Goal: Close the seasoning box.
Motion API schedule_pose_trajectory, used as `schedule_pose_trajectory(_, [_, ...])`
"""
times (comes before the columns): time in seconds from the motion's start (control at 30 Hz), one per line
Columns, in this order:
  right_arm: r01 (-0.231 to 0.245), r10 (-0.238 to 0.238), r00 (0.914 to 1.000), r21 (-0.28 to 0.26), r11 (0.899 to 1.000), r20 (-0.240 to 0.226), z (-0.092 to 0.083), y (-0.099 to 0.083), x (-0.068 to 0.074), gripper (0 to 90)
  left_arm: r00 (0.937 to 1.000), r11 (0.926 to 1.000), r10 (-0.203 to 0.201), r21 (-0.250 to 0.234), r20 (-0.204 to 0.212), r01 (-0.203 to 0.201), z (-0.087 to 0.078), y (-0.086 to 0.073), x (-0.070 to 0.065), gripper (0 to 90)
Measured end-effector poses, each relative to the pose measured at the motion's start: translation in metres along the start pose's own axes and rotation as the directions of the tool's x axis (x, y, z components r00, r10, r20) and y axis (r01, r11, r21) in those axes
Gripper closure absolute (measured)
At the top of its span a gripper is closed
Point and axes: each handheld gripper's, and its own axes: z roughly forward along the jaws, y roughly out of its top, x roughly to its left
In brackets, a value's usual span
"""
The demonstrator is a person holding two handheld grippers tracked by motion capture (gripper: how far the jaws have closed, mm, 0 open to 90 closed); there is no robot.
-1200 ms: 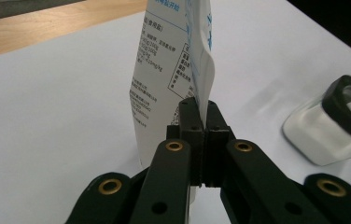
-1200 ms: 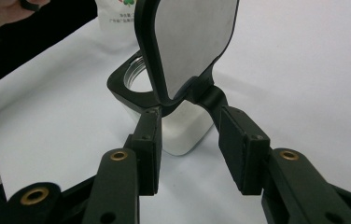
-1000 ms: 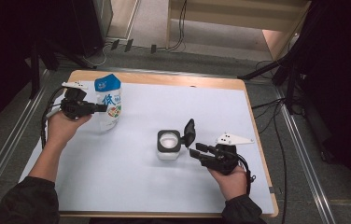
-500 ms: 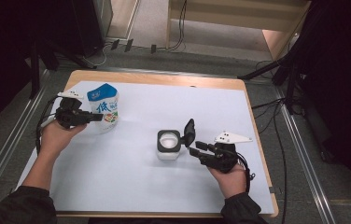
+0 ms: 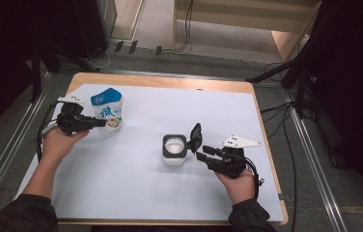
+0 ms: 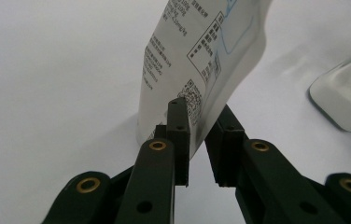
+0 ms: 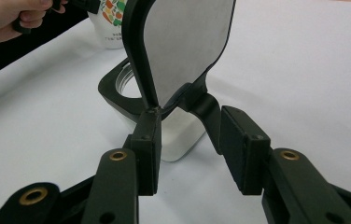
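A white and blue pouch (image 5: 107,112) (image 6: 197,51) stands upright at the table's left. My left gripper (image 5: 101,123) (image 6: 202,116) is beside it, and the pouch's lower edge lies between the jaws. These have just been opening, and a gap shows at the pads. A small white container (image 5: 174,150) (image 7: 183,135) with a black rim sits mid-table, its black lid (image 5: 195,137) (image 7: 183,46) standing upright. My right gripper (image 5: 201,151) (image 7: 191,116) is shut on the base of that lid at the hinge.
A white sheet (image 5: 121,193) covers the wooden table (image 5: 261,121). Cables trail from both grippers, and more lie on the floor beyond the far edge. The person's left hand (image 7: 15,14) shows near the pouch (image 7: 113,23). The container (image 6: 346,98) stands right of the pouch.
The pouch was tilted and held higher; it has come down toward the person and now stands upright on the sheet. The left jaws have parted. The right hand, container and lid have not moved.
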Motion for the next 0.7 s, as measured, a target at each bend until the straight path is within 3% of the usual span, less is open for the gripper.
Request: schedule_pose_trajectory(0.7, [0.001,-0.001,1.0,-0.009,1.0,0.004,-0.0021,-0.0005,-0.0011,60.4,0.9999,0.9998,-0.01,-0.018,0.007,0.01,-0.0043,0.0018,-0.0019,70.7])
